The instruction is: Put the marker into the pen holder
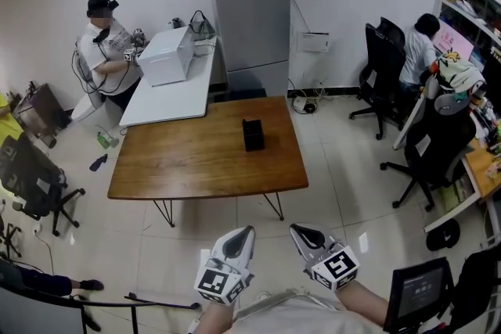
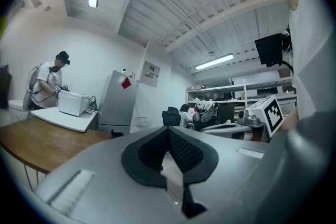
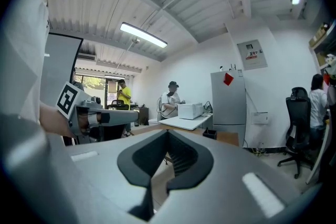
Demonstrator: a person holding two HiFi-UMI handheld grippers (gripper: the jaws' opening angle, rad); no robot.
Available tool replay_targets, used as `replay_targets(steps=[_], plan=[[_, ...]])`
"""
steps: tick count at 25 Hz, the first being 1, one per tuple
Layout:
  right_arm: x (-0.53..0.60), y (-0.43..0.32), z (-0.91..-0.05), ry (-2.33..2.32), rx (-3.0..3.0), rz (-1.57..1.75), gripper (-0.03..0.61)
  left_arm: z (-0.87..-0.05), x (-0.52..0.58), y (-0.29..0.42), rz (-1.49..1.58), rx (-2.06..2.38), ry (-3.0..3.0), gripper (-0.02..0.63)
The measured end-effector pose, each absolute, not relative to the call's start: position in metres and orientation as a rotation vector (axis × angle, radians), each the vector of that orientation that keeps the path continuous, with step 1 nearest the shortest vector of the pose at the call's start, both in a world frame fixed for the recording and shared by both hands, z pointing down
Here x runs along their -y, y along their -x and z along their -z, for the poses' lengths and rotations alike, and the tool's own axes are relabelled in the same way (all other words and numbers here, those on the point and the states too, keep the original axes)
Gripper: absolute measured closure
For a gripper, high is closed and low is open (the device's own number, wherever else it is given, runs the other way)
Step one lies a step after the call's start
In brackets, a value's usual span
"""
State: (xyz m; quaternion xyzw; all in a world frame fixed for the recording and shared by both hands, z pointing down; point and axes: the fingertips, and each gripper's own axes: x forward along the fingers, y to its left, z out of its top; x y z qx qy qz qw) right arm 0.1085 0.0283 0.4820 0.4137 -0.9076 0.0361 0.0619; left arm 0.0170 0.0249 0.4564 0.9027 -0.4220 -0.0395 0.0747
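While both are squeezed fully closed with nothing between them, the left tongs [image 1: 241,237] and right tongs [image 1: 305,235] hang side by side, a bit apart, over the tiled floor [image 1: 344,168], short of the near edge of the wooden surface [image 1: 188,160]. Well ahead of them, pretty much in line with the left tongs, the black pen holder [image 1: 253,134] stands upright on that surface. Further out there's a grey fridge [image 1: 250,19], plus a white surface [image 1: 168,98] off toward the left tongs' side with a white box [image 1: 166,56] and a person in a cap [image 1: 106,51] beside it.
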Motion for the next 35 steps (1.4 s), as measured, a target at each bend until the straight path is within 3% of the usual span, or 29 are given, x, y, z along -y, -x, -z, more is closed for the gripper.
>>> replay_targets(steps=[35], plan=[[-0.018,-0.080,-0.487,-1.175,2.757,-0.161,0.577,-0.454,-0.016,0.010,0.158,1.280,-2.665,0.598]])
